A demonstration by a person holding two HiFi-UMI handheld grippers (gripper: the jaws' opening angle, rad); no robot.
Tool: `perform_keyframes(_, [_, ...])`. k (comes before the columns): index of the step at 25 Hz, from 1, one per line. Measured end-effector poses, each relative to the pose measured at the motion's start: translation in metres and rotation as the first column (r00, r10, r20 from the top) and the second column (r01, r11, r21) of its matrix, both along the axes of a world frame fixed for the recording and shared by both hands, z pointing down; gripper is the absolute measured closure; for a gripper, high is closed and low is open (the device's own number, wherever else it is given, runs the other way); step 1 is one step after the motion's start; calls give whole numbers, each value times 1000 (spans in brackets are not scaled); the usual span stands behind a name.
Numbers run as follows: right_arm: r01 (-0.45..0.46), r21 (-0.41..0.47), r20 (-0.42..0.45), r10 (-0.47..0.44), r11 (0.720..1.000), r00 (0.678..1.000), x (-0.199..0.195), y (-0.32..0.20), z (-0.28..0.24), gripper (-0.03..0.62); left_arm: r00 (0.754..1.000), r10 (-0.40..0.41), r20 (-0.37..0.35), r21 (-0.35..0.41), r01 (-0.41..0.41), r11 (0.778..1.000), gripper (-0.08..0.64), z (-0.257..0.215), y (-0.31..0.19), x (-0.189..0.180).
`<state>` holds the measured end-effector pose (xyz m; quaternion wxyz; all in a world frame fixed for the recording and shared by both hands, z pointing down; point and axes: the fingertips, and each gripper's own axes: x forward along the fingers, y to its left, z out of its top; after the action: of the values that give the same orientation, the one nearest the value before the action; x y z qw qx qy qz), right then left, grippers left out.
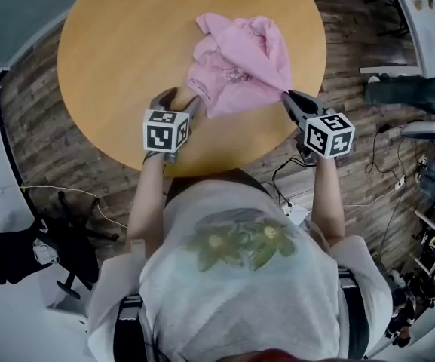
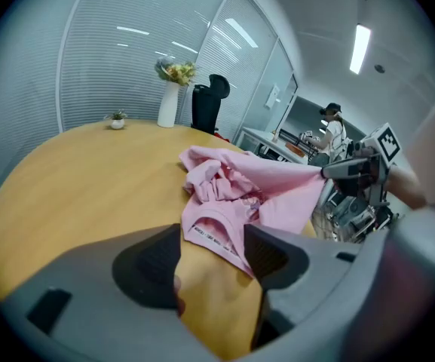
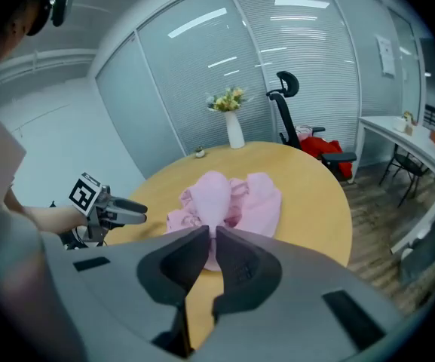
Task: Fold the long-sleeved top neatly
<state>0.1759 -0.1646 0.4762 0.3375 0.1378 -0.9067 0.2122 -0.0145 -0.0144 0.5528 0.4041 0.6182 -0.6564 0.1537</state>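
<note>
A crumpled pink long-sleeved top lies on the near half of a round wooden table. My left gripper is open at the top's lower left edge. In the left gripper view the labelled hem lies between its spread jaws, and no pad presses it. My right gripper is shut on a fold of the top at its right edge, and the cloth runs taut from it. The right gripper view has the pink fabric pinched between the nearly closed jaws.
A white vase with flowers and a small pot stand at the table's far edge. An office chair sits behind the table and a desk at the right. Cables lie on the wood floor. A person stands in the background.
</note>
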Motion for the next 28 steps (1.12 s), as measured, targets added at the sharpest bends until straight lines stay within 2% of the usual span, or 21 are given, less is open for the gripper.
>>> perform_keyframes(8, [-91, -1, -195, 90, 996, 977, 78, 8, 58, 548, 997, 81, 5, -88, -80, 993, 311, 41, -25, 3])
perform_keyframes(11, [-171, -2, -265, 164, 985, 950, 109, 9, 80, 548, 995, 96, -16, -113, -97, 989, 313, 52, -33, 6])
perform_keyframes(13, [-249, -15, -300, 233, 968, 925, 123, 10, 93, 546, 995, 92, -38, -106, -95, 990, 312, 55, -39, 5])
perform_keyframes(14, [-286, -28, -305, 265, 958, 915, 125, 11, 97, 520, 995, 88, -44, -100, -92, 991, 312, 55, -42, 5])
perform_keyframes(15, [-313, -38, -302, 288, 949, 909, 125, 11, 97, 456, 995, 86, -46, -94, -90, 991, 313, 55, -47, 4])
perform_keyframes(17, [-331, -21, -279, 312, 944, 908, 116, 9, 89, 423, 995, 89, -47, -81, -93, 992, 313, 52, -59, 4])
perform_keyframes(19, [-307, 23, -241, 303, 951, 922, 97, 7, 74, 402, 994, 98, -42, -70, -101, 992, 313, 47, -72, 5])
perform_keyframes(23, [-190, 42, -177, 194, 981, 965, 34, 17, 64, 380, 995, 101, 2, -36, -101, 994, 313, 39, -98, -1])
perform_keyframes(27, [-96, 82, -202, 111, 992, 973, -17, 11, 83, 374, 993, 113, 35, -16, -113, 994, 314, 35, -129, -2])
perform_keyframes(28, [-80, 90, -216, 98, 993, 971, -27, 4, 91, 374, 992, 119, 50, -25, -118, 993, 354, 35, -135, -3])
